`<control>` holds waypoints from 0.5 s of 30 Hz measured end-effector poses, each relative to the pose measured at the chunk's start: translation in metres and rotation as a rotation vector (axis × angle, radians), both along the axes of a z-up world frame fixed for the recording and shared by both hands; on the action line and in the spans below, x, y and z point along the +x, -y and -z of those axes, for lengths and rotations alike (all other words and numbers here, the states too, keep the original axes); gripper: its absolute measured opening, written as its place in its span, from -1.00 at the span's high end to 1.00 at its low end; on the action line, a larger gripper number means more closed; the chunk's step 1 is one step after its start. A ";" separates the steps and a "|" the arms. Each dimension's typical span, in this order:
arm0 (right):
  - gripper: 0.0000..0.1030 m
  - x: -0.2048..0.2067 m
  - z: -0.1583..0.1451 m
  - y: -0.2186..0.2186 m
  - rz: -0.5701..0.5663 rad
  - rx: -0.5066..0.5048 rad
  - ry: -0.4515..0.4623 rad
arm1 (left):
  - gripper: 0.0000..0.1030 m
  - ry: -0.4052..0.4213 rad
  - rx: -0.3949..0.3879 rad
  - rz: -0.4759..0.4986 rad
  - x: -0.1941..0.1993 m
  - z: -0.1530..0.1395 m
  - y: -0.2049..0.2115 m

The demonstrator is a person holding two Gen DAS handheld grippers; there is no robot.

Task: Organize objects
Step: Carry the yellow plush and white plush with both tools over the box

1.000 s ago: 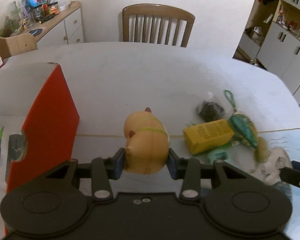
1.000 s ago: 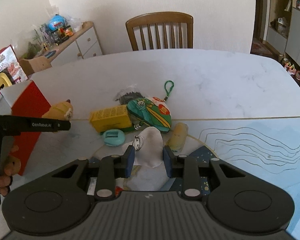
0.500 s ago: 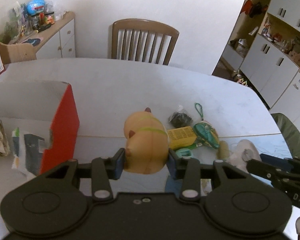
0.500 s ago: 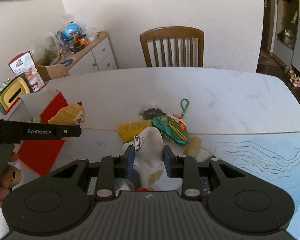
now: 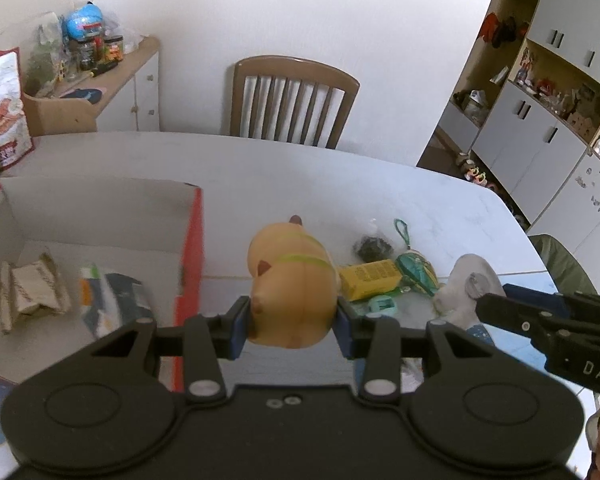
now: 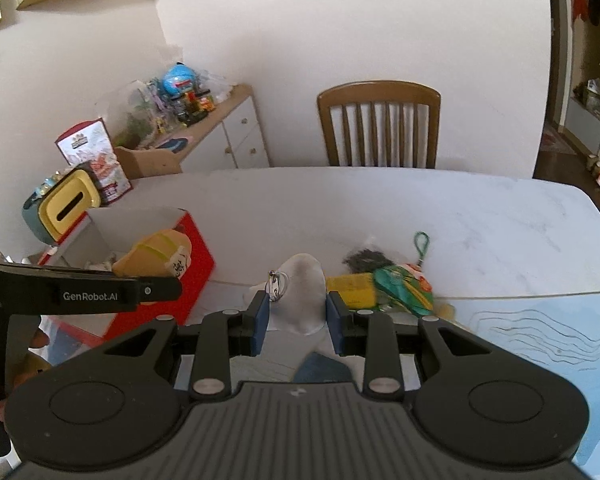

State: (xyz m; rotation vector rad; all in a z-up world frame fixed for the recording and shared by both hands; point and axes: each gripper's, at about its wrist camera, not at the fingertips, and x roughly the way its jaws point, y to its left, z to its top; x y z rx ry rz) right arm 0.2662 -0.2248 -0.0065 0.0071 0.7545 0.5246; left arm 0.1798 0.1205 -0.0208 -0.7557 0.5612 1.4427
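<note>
The red box [image 5: 190, 264] stands open-topped on the tabletop [image 5: 260, 176], to the left of the left hand-held gripper [image 5: 292, 322] and a little beyond it. Its inner walls are white. On its floor lie a crumpled brownish packet [image 5: 32, 290] near the left wall and a blurred white, orange and dark pouch [image 5: 108, 300] nearer the red wall; no more of their print can be read.

The left hand-held gripper is closed on a tan plush animal [image 5: 292, 284] with a green band, its blue pads pressing both flanks, the toy off the tabletop and just right of the box's red wall. The right hand-held gripper [image 6: 298, 320] is narrowed on a white soft item [image 6: 302, 292] with a metal key ring [image 6: 276, 280], pads against its sides.

Beyond the right hand-held gripper and slightly to its right, a small cluster lies on the tabletop: a yellow box [image 6: 350, 290], a green patterned pouch [image 6: 404, 288] with a green loop, and a dark crinkled bag [image 6: 364, 258] behind them. A small mint-green piece [image 5: 382, 304] lies beside the yellow box, just right of the left hand-held gripper's right finger.

The tabletop is pale marble-look, with a light blue mat [image 6: 540, 332] drawn with wavy lines to the right of the right hand-held gripper. At the far edge stands a wooden chair [image 6: 380, 124]. Far left, a sideboard [image 6: 220, 128] carries jars and toys, and a yellow and teal container with a slot [image 6: 66, 204] stands behind the red box. Grey-white cupboards [image 5: 540, 128] fill the far right.
</note>
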 end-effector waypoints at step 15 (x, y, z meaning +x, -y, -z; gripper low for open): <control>0.41 -0.021 -0.016 -0.102 -0.072 -0.002 0.023 | 0.20 -0.012 -0.001 -0.063 -0.096 -0.015 0.020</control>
